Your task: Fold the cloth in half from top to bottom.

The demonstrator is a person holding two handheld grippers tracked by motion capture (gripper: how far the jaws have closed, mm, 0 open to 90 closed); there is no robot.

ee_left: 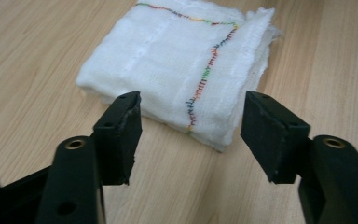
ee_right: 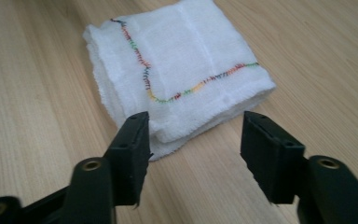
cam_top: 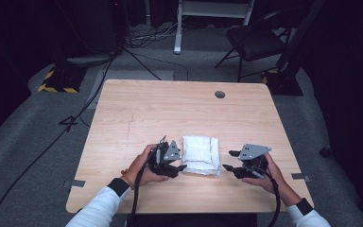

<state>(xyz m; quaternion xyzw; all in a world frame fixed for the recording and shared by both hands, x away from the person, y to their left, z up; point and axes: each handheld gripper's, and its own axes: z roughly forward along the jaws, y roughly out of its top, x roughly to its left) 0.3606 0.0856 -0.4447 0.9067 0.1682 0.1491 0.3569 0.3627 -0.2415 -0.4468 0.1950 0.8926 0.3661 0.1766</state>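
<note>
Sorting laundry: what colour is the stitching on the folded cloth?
Multicoloured stitching on the white folded cloth, clearest in the left gripper view.

Edges and hidden layers

The folded white gauze cloth with multicoloured stitching [ee_left: 182,70] hides its inner layers (underside too); the black folding chair [cam_top: 255,40] fades into darkness.

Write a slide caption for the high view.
Two open hand-held grippers flank a folded white cloth on a wooden table.

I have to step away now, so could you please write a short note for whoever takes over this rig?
Left claw: open, holding nothing, at the folded white cloth's left edge.
Right claw: open, holding nothing, just right of the cloth.
The cloth, with its coloured stitching, lies folded on the table between the claws.
Done: nothing gripped yet.
Left: probably grasp the cloth and handle it.
</note>
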